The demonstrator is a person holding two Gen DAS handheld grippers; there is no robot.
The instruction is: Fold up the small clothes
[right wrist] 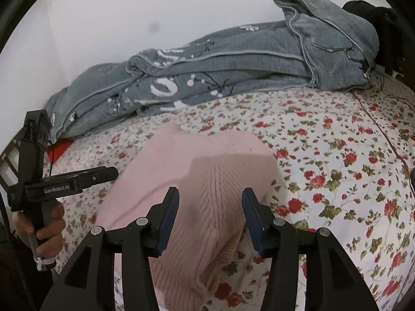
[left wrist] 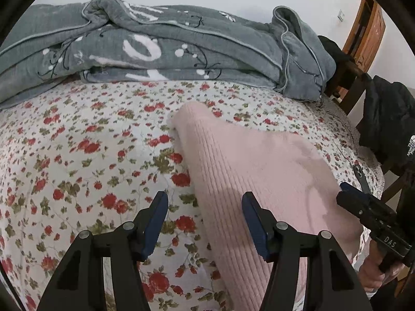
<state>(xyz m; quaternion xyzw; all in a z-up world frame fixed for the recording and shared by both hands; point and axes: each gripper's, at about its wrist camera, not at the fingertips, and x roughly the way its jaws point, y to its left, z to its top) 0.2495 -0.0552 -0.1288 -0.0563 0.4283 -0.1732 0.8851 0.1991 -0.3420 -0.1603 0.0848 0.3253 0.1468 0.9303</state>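
A pink ribbed knit garment (left wrist: 249, 165) lies folded on the flowered bed sheet (left wrist: 77, 155). My left gripper (left wrist: 205, 223) is open, its jaws wide apart above the garment's left edge, holding nothing. In the right wrist view the garment (right wrist: 197, 171) spreads under my right gripper (right wrist: 210, 217), which is open with its jaws either side of a ribbed fold, not closed on it. The right gripper also shows at the right edge of the left wrist view (left wrist: 368, 210). The left gripper shows at the left of the right wrist view (right wrist: 77, 178).
A grey quilt (left wrist: 160, 49) with white print lies bunched along the bed's far side by the white wall. A wooden chair (left wrist: 363, 39) with black clothing (left wrist: 389, 119) stands at the right. The flowered sheet (right wrist: 337, 160) stretches right of the garment.
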